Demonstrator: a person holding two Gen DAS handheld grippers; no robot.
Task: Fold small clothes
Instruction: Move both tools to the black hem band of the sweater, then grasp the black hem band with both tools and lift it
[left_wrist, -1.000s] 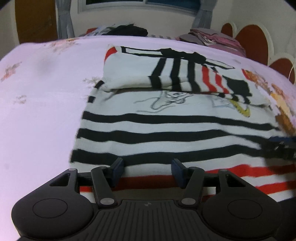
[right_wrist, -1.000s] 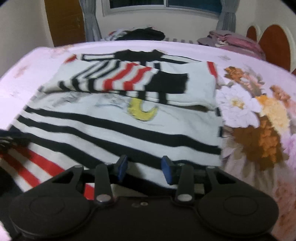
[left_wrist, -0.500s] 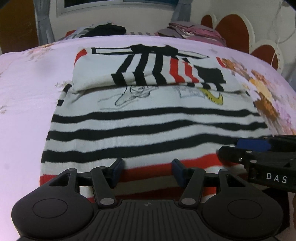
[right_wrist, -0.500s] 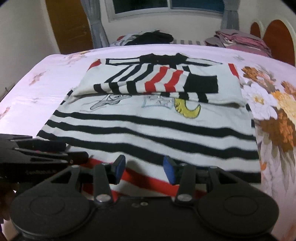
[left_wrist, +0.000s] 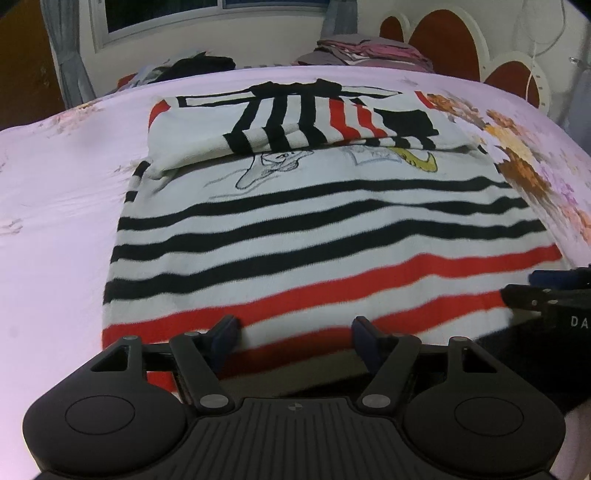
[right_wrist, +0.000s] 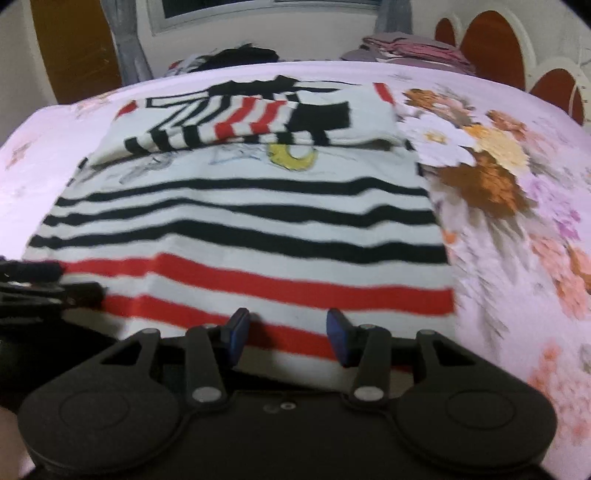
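One striped sweater (left_wrist: 314, 236) on the bed (left_wrist: 55, 184), sleeves folded across its top, plus 2 clothes piles (left_wrist: 362, 50) way behind it by the wall. Vs a sec ago both grippers sit nearer the sweater's red hem. Left gripper (left_wrist: 295, 338) is opening, nothing between the jaws, over the hem. Right gripper (right_wrist: 286, 334) approx half open, holding nothing, same hem.

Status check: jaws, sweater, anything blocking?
Left gripper jaws opening, nothing between them; right gripper open, empty. Striped sweater flat on bed, sleeves folded across chest, hem nearest both grippers. Nothing in the way.
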